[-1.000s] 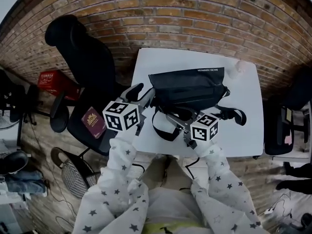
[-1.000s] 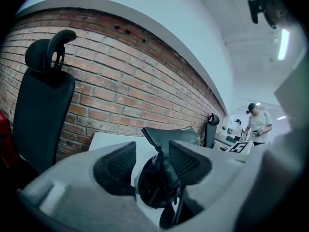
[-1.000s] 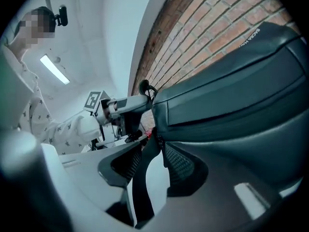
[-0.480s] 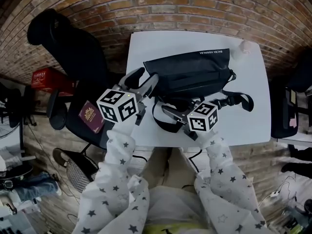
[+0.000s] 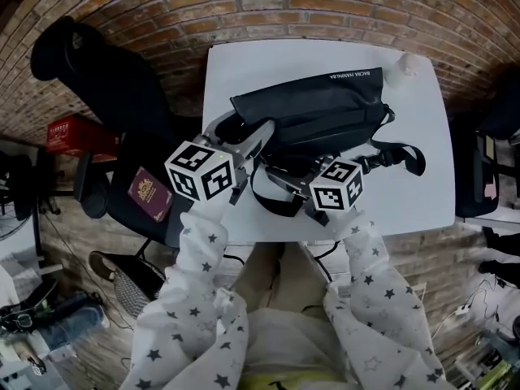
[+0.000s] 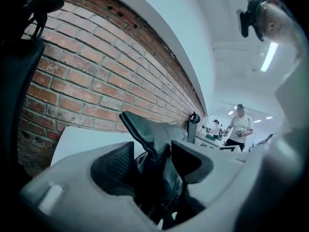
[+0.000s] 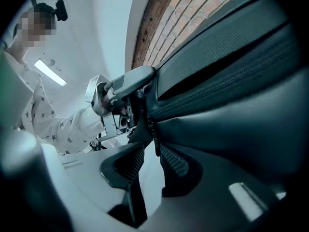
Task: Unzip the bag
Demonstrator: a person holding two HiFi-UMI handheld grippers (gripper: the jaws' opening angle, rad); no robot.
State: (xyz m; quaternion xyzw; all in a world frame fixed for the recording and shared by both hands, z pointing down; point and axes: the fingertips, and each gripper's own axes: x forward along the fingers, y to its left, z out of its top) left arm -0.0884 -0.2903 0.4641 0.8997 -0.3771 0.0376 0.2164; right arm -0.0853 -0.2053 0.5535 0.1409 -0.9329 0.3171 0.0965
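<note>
I see the black bag (image 5: 313,112), soft, smooth fabric with a long toothed zip, lying across the middle of the white table (image 5: 244,63), with its strap (image 5: 268,205) looping toward the near edge. My left gripper (image 6: 152,161) stands wide around the bag's bunched left end. My right gripper (image 7: 150,162) is closing its ribbed pads (image 7: 129,164) on the slim zipper pull (image 7: 155,140) hanging between them, not yet pinched.

support: white table (image 5: 422,185); far edge close to the brick wall (image 5: 325,10) | on it: black bag (image 5: 317,116) lying across the middle; its strap (image 5: 404,157) trails right over the tabletop | far right corner: small pale object (image 5: 404,65); too blurred to name
</note>
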